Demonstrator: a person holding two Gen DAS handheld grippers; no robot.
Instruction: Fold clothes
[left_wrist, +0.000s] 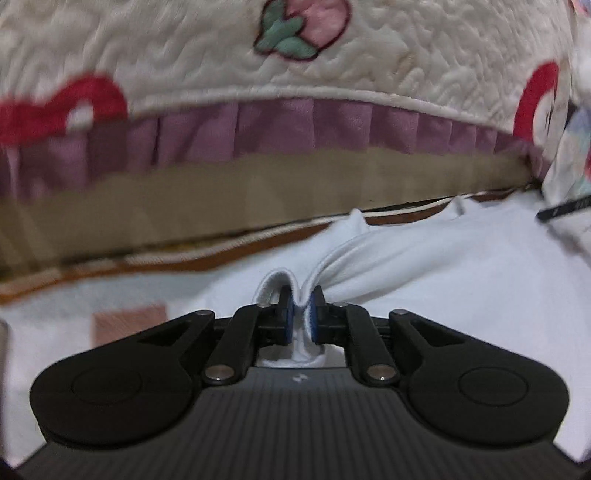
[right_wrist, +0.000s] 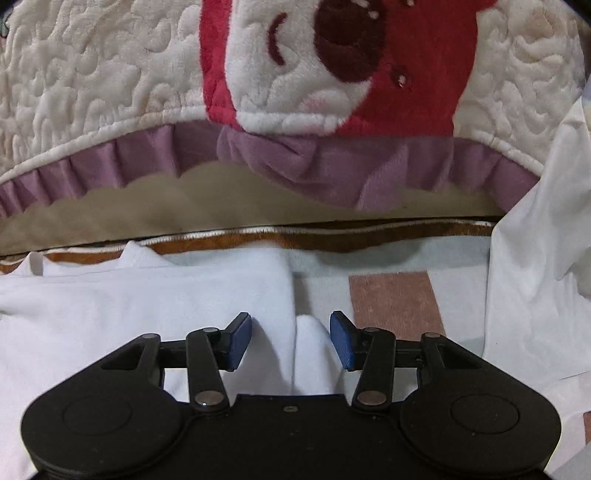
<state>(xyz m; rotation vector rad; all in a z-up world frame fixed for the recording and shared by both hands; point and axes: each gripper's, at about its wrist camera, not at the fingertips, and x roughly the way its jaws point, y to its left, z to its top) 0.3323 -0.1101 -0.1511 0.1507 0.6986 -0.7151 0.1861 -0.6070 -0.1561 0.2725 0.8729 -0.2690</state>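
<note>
The left gripper (left_wrist: 300, 317) is clamped on a bunched fold of one white garment (left_wrist: 424, 266), its two blue pads pinching the hem. The right gripper (right_wrist: 291, 339) stands with jaws apart above the same garment (right_wrist: 147, 295), whose edge runs between its pads without being touched. The garment lies on a pale rug (right_wrist: 391, 299) with a brown square and brown border. Only the right view shows a red bear face on the quilted cream bedspread (right_wrist: 92, 74) beyond; the left shows one strawberry (left_wrist: 306, 26). No writing is readable.
</note>
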